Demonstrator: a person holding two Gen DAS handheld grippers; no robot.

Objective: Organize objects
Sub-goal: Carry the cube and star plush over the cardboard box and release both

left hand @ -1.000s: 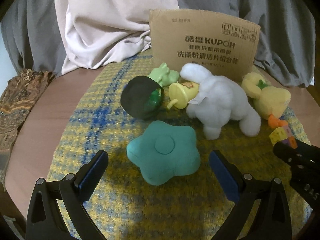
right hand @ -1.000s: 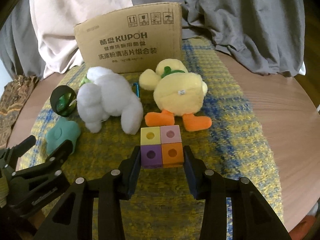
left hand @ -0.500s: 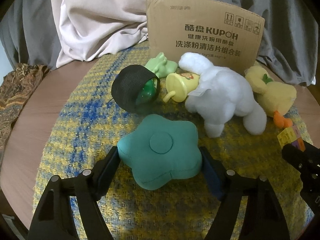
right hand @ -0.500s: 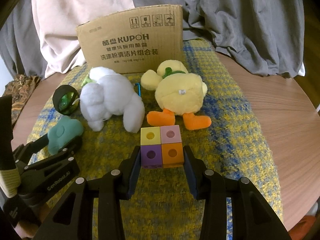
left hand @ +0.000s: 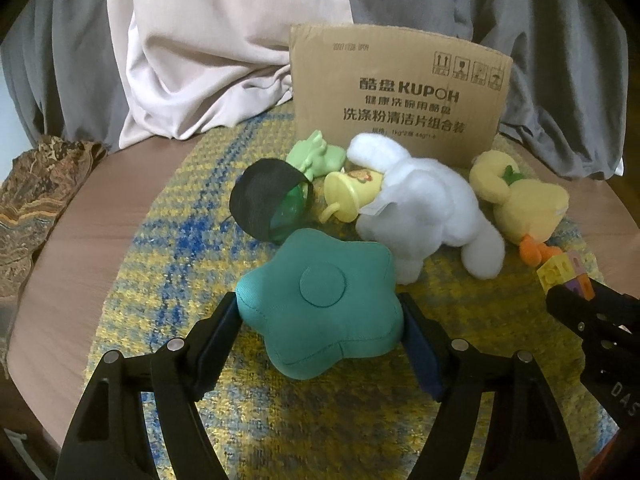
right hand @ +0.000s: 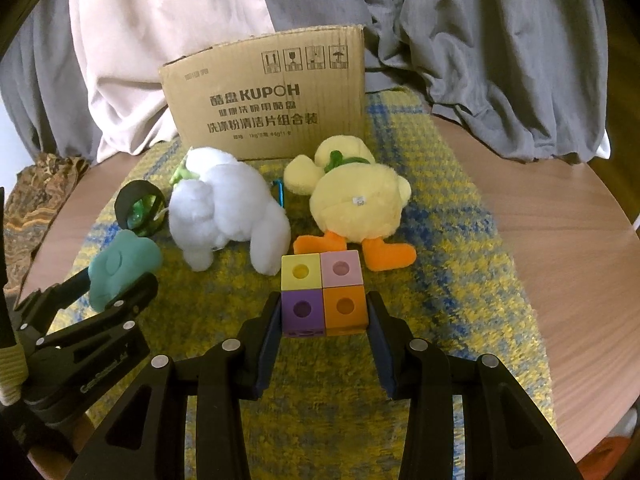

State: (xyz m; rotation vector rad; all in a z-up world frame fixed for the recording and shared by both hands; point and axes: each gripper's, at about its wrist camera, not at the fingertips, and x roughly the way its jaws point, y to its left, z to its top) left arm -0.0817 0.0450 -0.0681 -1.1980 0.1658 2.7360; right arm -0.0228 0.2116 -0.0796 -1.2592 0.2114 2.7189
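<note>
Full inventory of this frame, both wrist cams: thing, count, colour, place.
cardboard box: 1, brown, back of mat
mat: 1, yellow and blue weave, on table
table: 1, brown wood, round
drapes: grey and pale pink, behind the table
patterned cloth: 1, brown, table's left edge
white plush: 1, mat centre
duck plush: 1, yellow with orange feet, right of white plush
star cushion: 1, teal, front left
block cube: 1, four colours, front centre
frog toy: 1, light green, before box
cup: 1, yellow, on its side
black-banded green item: 1, behind the star
left tool: black, shut on star cushion
right tool: black, shut on block cube
</note>
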